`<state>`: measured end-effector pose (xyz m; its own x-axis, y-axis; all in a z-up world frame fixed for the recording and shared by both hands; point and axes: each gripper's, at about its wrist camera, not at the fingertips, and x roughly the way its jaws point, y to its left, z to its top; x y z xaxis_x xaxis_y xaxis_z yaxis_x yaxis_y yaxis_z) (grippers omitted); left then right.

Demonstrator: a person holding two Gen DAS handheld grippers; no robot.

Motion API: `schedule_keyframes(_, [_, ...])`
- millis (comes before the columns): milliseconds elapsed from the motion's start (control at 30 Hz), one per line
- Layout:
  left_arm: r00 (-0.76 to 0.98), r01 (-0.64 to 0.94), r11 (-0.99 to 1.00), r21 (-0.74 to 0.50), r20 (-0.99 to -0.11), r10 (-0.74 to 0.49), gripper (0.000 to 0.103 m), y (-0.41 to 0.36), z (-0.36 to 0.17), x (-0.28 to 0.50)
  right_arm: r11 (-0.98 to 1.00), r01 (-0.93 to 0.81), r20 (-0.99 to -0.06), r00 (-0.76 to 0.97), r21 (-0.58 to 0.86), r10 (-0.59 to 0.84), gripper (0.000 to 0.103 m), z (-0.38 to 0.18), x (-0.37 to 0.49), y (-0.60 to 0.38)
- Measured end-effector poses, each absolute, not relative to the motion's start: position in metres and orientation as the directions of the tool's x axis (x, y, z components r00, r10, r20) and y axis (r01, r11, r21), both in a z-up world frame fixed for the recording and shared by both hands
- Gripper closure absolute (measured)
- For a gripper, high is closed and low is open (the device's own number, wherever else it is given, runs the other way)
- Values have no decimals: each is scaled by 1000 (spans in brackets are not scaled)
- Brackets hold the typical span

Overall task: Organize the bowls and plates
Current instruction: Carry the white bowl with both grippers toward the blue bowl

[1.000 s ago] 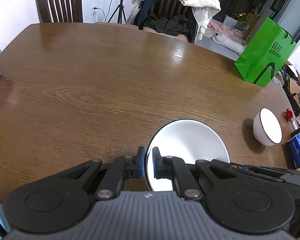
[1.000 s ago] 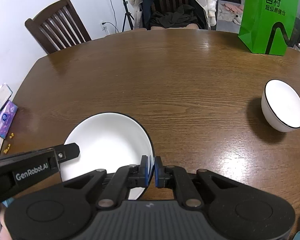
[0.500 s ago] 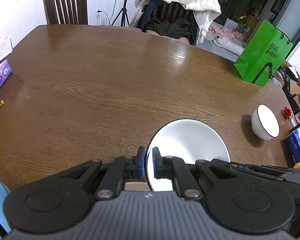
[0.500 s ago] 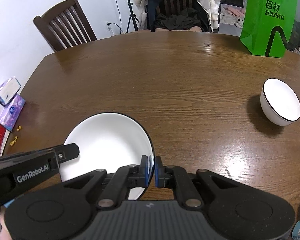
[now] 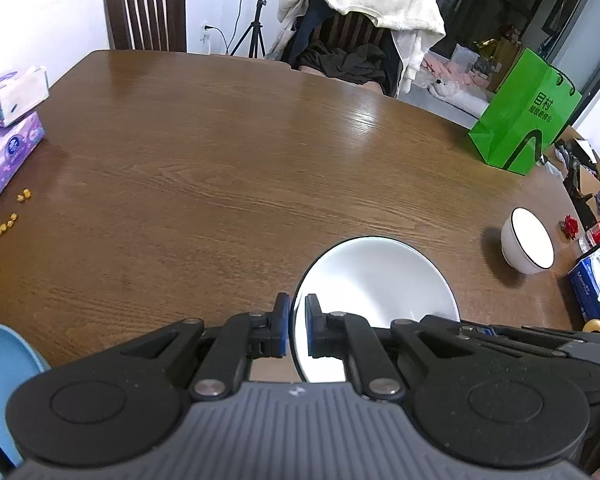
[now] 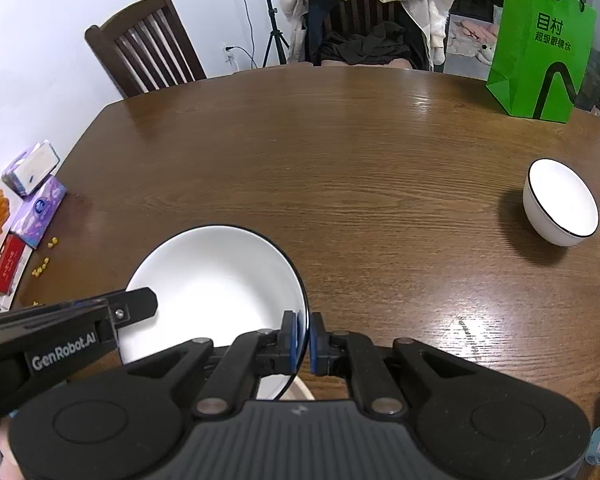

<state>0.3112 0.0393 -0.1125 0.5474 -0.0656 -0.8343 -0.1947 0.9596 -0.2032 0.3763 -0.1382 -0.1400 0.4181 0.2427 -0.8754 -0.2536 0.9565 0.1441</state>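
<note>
Both tongs pinch one white plate [image 6: 216, 280] by opposite edges and hold it over the near side of the brown table [image 6: 340, 168]. The left tongs [image 5: 297, 330] are pressed onto the plate's left rim, blue pads on either side of its thin dark edge; the right tongs [image 6: 304, 340] clamp the right rim the same way. In the right wrist view the left tongs' black arm reaches across the plate's lower left part. A white bowl [image 6: 560, 204] with a dark rim stands upright on the table well to the right, apart from the plate. A green bag [image 6: 540, 44] stands at the far right edge. Tissue packs [image 5: 10, 120] lie at the left edge, with small yellow bits [image 5: 6, 226] scattered near them. Two chairs stand behind the table, one [image 5: 360, 12] draped with pale clothes.
</note>
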Motion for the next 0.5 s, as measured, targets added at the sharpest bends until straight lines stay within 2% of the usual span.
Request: schedule_keyframes(500, [558,-206,957,-205,-828,-57,94,57,-107,284,950,-283,-872,421,136,250,97,-131,348,-115])
